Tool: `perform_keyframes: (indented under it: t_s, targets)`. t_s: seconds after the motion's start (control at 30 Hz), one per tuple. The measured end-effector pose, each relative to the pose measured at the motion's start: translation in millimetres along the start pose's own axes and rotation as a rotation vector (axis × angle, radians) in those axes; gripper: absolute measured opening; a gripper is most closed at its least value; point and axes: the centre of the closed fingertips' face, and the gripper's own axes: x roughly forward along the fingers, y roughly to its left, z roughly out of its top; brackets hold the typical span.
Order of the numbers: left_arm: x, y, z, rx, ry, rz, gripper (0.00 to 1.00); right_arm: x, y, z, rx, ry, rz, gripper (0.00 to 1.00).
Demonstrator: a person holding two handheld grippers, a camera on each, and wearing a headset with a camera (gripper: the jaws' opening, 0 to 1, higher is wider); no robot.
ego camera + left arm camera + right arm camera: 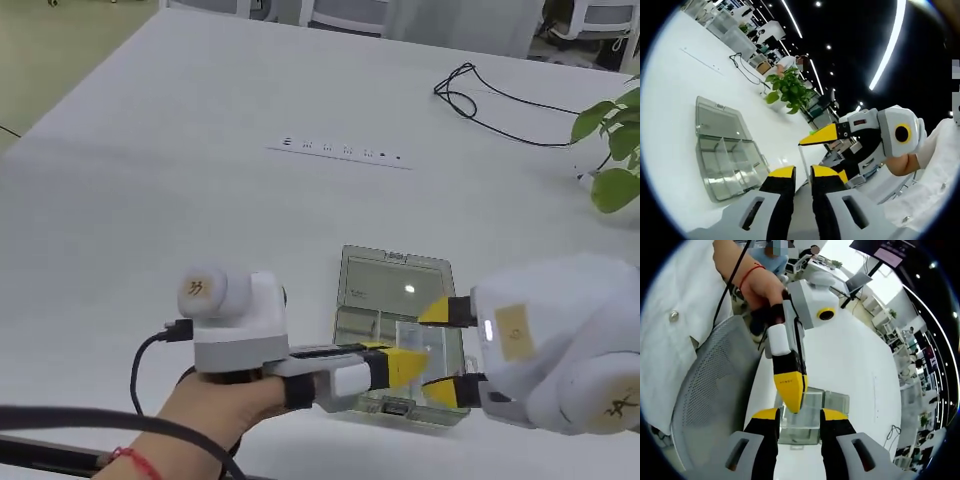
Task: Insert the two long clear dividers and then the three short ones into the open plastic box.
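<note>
One clear plastic box (352, 330) laid open, partitions (720, 152) seen inside, two grippers held above its near half, left gripper (405, 365) pinched on one clear divider (803, 159), right gripper (438, 350) spread wide.

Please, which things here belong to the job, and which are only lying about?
Job: open plastic box, clear divider in the left tongs, right tongs.
Lying about: black cable, plant, socket strip.

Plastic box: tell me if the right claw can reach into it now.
Probably not yet: the left claw, shut on a clear divider above the plastic box, sits between the right claw's open jaws.
</note>
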Motion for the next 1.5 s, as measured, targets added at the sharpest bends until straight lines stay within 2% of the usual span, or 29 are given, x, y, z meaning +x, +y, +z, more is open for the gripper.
perform_keyframes:
  t_s: [0.2,0.43,0.6,0.63,0.67,0.73,0.77,0.8,0.87,0.9,0.93,0.97,1.0,1.03,1.07,1.1,1.13,1.2,1.23,1.27,1.3,1.4,1.47,1.5]
  targets:
    - [0.9,-1.9,-1.2,-0.003,0.003,-0.013,0.00,0.9,0.2,-0.2,-0.006,0.007,0.004,0.33]
    - [1.0,-1.8,-2.7,-0.006,0.007,-0.015,0.00,2.9,1.4,-0.9,-0.018,0.012,0.008,0.33]
    - [-0.9,-0.7,1.3,-0.023,-0.013,-0.011,0.00,2.9,-2.0,1.1,-0.024,0.003,-0.002,0.33]
    - [-2.3,3.0,0.7,-0.008,-0.010,0.005,0.00,2.6,-3.9,2.5,-0.023,-0.002,-0.009,0.33]
    - [-2.7,3.3,1.4,0.011,-0.023,-0.003,0.00,1.2,-3.9,4.0,-0.016,-0.007,-0.001,0.33]
    - [-4.8,3.4,-0.5,-0.004,-0.013,-0.006,0.00,-1.2,-4.9,6.3,0.002,-0.023,0.005,0.35]
    - [-5.5,3.9,-0.3,0.012,-0.010,-0.005,0.00,-2.9,-6.2,7.3,0.012,-0.034,0.005,0.35]
    - [-7.0,6.0,-0.2,0.062,-0.006,0.002,0.00,-4.5,-7.1,7.8,0.024,-0.044,0.011,0.34]
    - [-7.9,3.9,-1.5,0.076,0.005,-0.007,0.00,-8.6,-10.1,7.4,0.069,-0.069,0.031,0.34]
    - [-8.6,1.6,-2.7,0.104,0.019,-0.017,0.00,-11.1,-13.8,6.5,0.090,-0.082,0.036,0.33]
    - [-9.2,0.5,-3.7,0.150,0.028,-0.024,0.00,-12.8,-14.9,5.9,0.105,-0.092,0.048,0.32]
    - [-10.1,-1.0,-5.3,0.195,0.044,-0.027,0.00,-14.6,-13.5,6.5,0.134,-0.113,0.084,0.31]
    - [-10.8,-1.8,-7.2,0.215,0.057,-0.030,0.00,-16.1,-12.6,7.9,0.170,-0.133,0.110,0.30]
    - [-11.4,-5.7,-8.3,0.261,0.065,-0.052,0.00,-17.9,-12.9,9.3,0.217,-0.159,0.143,0.28]
    - [-12.1,-7.6,-9.0,0.286,0.068,-0.062,0.00,-19.2,-10.8,10.4,0.239,-0.175,0.179,0.28]
    - [-13.2,-9.6,-10.5,0.318,0.081,-0.071,0.00,-21.3,-6.2,12.8,0.262,-0.201,0.239,0.27]
    - [-14.0,-11.6,-12.1,0.349,0.093,-0.083,0.00,-22.6,-3.8,14.0,0.279,-0.214,0.275,0.25]
    - [-15.0,-16.2,-12.6,0.424,0.100,-0.104,0.00,-23.5,-5.0,14.9,0.313,-0.229,0.311,0.21]
    - [-15.9,-16.8,-14.5,0.441,0.112,-0.111,0.00,-24.4,-2.7,16.4,0.319,-0.239,0.343,0.20]
    - [-17.1,-19.7,-15.8,0.494,0.120,-0.127,0.00,-24.1,-1.1,18.2,0.332,-0.245,0.368,0.19]
    - [-17.3,-22.0,-15.9,0.513,0.120,-0.136,0.00,-23.5,-1.9,17.8,0.331,-0.243,0.369,0.18]
    - [-19.3,-26.7,-15.7,0.561,0.118,-0.157,0.00,-24.1,8.6,23.4,0.319,-0.260,0.446,0.17]
    - [-20.1,-28.0,-16.4,0.565,0.124,-0.163,0.00,-25.9,17.3,29.5,0.311,-0.280,0.501,0.15]
    - [-20.2,-28.6,-16.5,0.574,0.123,-0.167,0.00,-24.7,16.7,29.7,0.315,-0.274,0.500,0.14]
